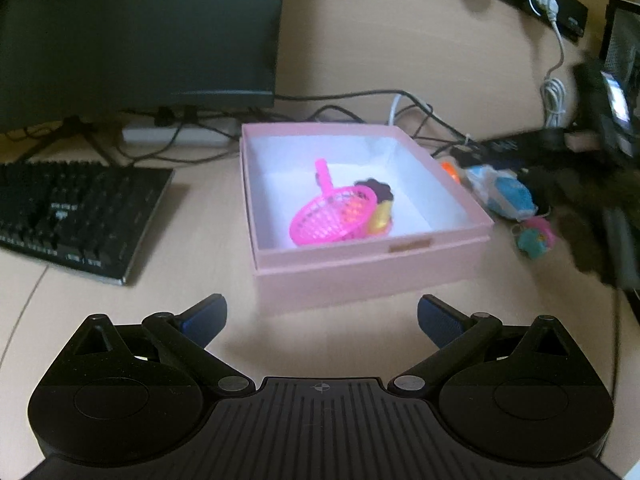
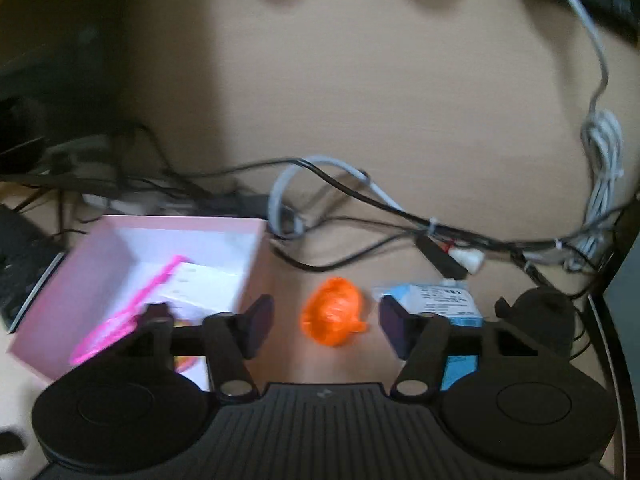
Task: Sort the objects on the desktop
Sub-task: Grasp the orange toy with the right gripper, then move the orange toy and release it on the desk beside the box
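A pink box (image 1: 360,268) stands on the wooden desk, holding a pink toy strainer (image 1: 334,218), a dark cupcake toy (image 1: 380,192) and a yellow piece (image 1: 380,218). My left gripper (image 1: 322,322) is open and empty, just in front of the box. My right gripper (image 2: 326,322) is open, its fingers on either side of an orange toy (image 2: 334,312) lying on the desk right of the box (image 2: 72,280). A blue and white carton (image 2: 440,300) lies just right of the orange toy. A small teal and pink toy (image 1: 536,236) lies right of the box.
A black keyboard (image 1: 76,216) lies left of the box, with a monitor (image 1: 136,36) behind it. Tangled cables (image 2: 380,216) run behind the box. A white coiled cable (image 2: 604,160) hangs at the right. A dark object (image 2: 540,312) sits at the right edge.
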`<state>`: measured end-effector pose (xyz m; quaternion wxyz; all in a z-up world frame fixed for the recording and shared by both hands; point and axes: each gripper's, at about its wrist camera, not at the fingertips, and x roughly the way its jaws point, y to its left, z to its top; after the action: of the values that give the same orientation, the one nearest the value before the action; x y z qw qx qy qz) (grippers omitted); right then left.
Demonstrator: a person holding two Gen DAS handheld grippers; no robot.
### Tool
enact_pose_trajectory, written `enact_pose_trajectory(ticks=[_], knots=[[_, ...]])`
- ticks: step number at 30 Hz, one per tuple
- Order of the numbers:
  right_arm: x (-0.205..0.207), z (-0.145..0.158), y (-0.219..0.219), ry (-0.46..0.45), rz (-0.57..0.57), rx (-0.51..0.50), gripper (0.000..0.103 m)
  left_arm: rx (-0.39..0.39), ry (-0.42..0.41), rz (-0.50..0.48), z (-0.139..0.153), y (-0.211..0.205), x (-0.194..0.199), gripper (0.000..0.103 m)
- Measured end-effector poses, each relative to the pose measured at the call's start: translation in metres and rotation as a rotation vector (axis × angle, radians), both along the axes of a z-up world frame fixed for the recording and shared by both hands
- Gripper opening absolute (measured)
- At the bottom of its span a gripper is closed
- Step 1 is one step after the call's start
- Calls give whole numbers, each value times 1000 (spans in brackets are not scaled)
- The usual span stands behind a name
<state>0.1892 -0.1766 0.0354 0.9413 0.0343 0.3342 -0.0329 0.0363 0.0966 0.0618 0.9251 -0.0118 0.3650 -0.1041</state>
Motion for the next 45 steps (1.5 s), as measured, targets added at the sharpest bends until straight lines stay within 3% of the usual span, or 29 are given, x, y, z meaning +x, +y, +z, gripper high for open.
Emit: enact_pose_trajectory(ticks=[2,6,8,10,17,22,26,29,31,34,36,41,45], knots=[[23,-9,-9,23,16,39,58,-4,16,8,-1,-5,-7,103],[58,-33,-12,54,5,16,62,-12,34,19,-7,-17,-29,103],[68,-42,-17,56,8,66,62,-21,43,25,-10,-23,-39,103],[66,-45,-21,82,15,76,41,-30,64,30,-16,-31,-44,103],[-14,-32,-28,53,104,129,39,2,90,-59,-27,-83,-44,103],[-75,-33,-27,111,194,264,40,30,104,-125,-38,-111,-38,103],[-86,-10,-36,28,154,223,43,41,109,-135,-42,-117,-34,103],[-64,12,-57,-66,-6,117,53,35,114,-132,-42,-114,-31,103],[-35,16,-74,-75,-94,84,68,24,113,-132,-42,-108,-30,103],[18,9,-99,-18,-220,114,67,-1,110,-123,-41,-97,-25,103],[51,-2,-110,29,-285,112,59,-19,101,-109,-38,-87,-22,103],[101,-32,-119,152,-303,91,59,-66,100,-51,-35,-60,-14,103],[120,-45,-127,170,-358,135,59,-66,106,-43,-36,-51,-11,103]])
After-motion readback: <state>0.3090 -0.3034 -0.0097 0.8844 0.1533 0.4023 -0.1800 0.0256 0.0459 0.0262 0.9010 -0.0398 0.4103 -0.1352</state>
